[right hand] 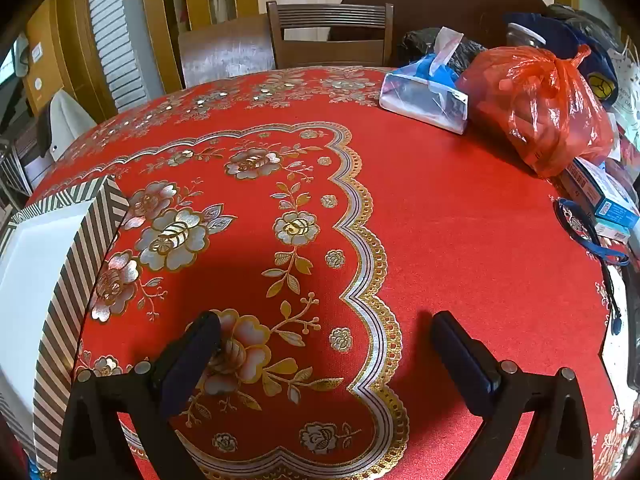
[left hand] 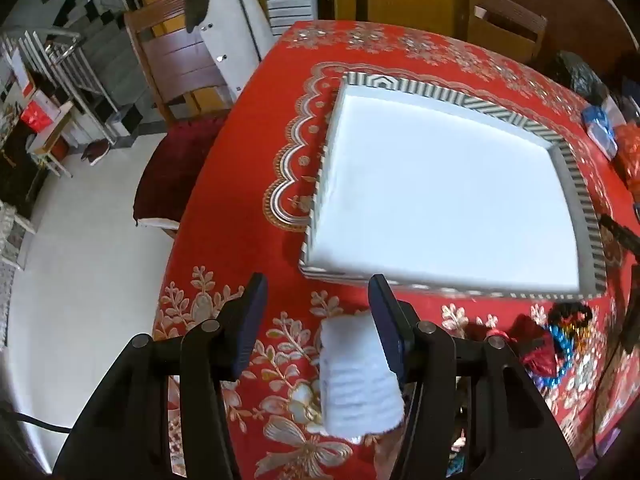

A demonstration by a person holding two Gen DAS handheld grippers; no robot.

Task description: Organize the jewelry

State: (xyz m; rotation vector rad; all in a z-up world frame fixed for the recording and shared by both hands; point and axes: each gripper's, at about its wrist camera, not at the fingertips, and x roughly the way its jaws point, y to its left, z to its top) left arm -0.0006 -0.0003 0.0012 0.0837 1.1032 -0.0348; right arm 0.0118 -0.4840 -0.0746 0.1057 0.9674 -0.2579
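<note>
A striped black-and-white box point(left hand: 576, 184) with a white lining stands open on the red flowered tablecloth point(left hand: 248, 200); it also shows at the left edge of the right wrist view point(right hand: 76, 256). My left gripper point(left hand: 318, 296) is open just in front of the box's near rim. A white ribbed foam piece point(left hand: 358, 376) lies against the inside of its right finger point(left hand: 386, 320). Colourful jewelry point(left hand: 568, 332), blue, gold and red, lies on the cloth to the right of the left gripper. My right gripper point(right hand: 326, 328) is open and empty above the cloth.
An orange plastic bag point(right hand: 540, 108), a blue-and-white packet point(right hand: 424, 96) and small boxes point(right hand: 608, 200) crowd the table's far right. A blue lanyard point(right hand: 588, 232) lies near the right edge. Wooden chairs point(right hand: 332, 36) stand around the table. The table's left edge drops to the floor point(left hand: 80, 260).
</note>
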